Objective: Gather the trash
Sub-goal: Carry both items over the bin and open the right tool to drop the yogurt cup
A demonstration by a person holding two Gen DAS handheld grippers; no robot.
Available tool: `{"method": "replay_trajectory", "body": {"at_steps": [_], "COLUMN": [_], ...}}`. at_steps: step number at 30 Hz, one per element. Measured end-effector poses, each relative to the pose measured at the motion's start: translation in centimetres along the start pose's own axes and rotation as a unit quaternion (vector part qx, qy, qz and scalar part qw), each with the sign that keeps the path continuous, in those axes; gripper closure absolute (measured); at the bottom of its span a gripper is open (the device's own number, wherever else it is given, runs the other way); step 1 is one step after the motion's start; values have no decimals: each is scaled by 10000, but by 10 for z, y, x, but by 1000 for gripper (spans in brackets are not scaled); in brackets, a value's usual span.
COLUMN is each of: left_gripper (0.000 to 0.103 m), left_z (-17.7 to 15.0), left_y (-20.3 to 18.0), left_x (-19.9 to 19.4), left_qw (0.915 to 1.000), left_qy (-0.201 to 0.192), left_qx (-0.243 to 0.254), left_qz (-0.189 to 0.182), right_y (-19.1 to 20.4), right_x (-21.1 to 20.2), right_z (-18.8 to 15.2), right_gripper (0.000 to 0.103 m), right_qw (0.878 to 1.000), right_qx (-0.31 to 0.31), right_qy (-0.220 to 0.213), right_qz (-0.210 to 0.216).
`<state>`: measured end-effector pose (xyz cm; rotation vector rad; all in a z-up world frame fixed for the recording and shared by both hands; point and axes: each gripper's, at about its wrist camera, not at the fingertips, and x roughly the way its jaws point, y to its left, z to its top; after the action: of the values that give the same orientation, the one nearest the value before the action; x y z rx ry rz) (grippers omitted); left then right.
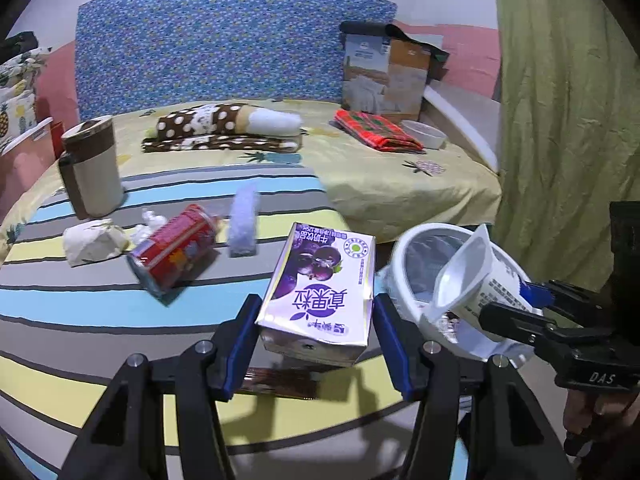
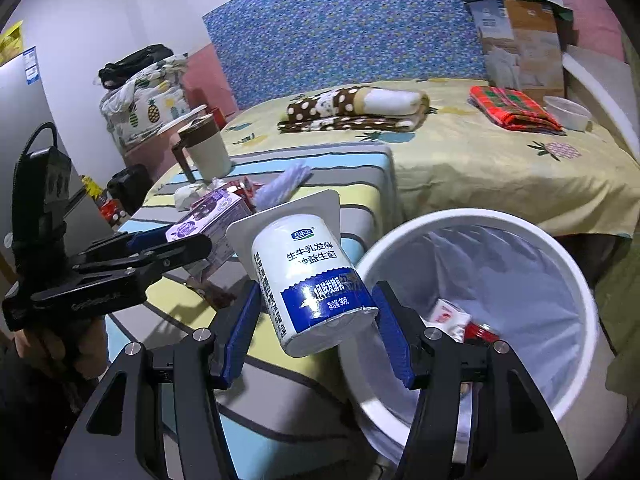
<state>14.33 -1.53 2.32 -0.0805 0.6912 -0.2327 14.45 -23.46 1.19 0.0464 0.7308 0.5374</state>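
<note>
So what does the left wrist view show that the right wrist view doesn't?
Only the left wrist view: the red can lying in full view on the striped sheet. Only the right wrist view: wrappers inside the white bin. Both: the purple carton in the left claw, and the yogurt cup in the right claw.

The left gripper (image 1: 316, 334) clamps a purple milk carton (image 1: 318, 292) above the striped cloth (image 1: 100, 308). At right, the right gripper (image 1: 516, 304) holds a white yogurt cup (image 1: 472, 276) over the white bin (image 1: 404, 256). Farther left lie a red can (image 1: 176, 248), crumpled tissue (image 1: 94, 240) and a beige mug (image 1: 92, 168).
</note>
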Motion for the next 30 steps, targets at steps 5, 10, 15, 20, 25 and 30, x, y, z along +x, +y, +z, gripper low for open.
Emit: {"method": "replay_trajectory", "body": {"at_steps": [5, 10, 15, 20, 25, 30], "left_gripper": [44, 44, 44, 44, 44, 44], "left_z": [-2, -5, -7, -10, -12, -14], "left_y": [-29, -57, -78, -94, -107, -114], "left_x": [3, 11, 24, 36, 48, 59], "left_qw": [9995, 9982, 9965, 9944, 9922, 9900], "left_qy": [53, 139, 271, 416, 547, 683], "left_qx": [199, 362, 500, 642, 772, 862], "left_qz": [-240, -458, -609, -726, -808, -886], "right_y": [-19, -44, -65, -77, -87, -94], "right_x": [-16, -29, -36, -31, -28, -25], "right_z": [-7, -17, -26, -30, -36, -41], "right_gripper": [44, 44, 44, 44, 44, 43], "right_qw": [9995, 9975, 9945, 9918, 9892, 9873], "right_qx": [188, 455, 686, 777, 846, 904], "right_qy": [-95, -104, -37, 144, 331, 474], "right_qz": [-252, -537, -789, -1002, -1153, -1215]}}
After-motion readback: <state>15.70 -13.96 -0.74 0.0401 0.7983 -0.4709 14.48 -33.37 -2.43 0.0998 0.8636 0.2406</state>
